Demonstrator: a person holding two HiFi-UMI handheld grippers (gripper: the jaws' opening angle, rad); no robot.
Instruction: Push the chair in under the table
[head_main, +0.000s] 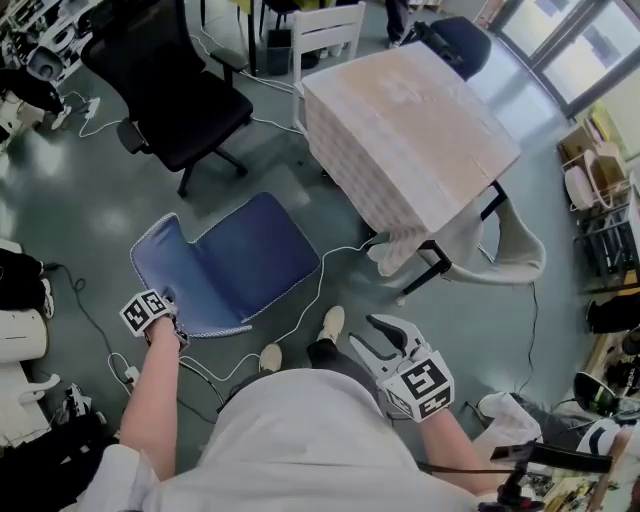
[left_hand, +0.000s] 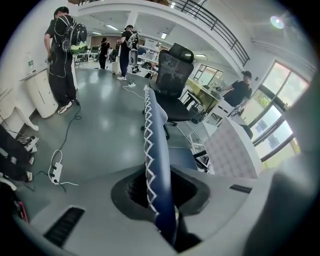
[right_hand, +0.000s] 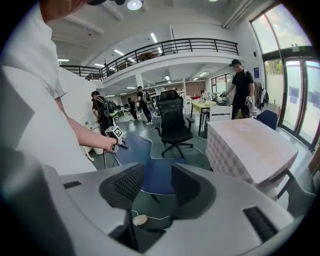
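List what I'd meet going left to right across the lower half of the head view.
left gripper → blue chair → right gripper → pale chair under the table

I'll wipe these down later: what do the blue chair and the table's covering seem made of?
Blue padded chair: smooth upholstery, probably faux leather or tight fabric; white zigzag stitching along its edge. Pale patterned table covering: probably cloth; its sides hang and one corner droops in folds.
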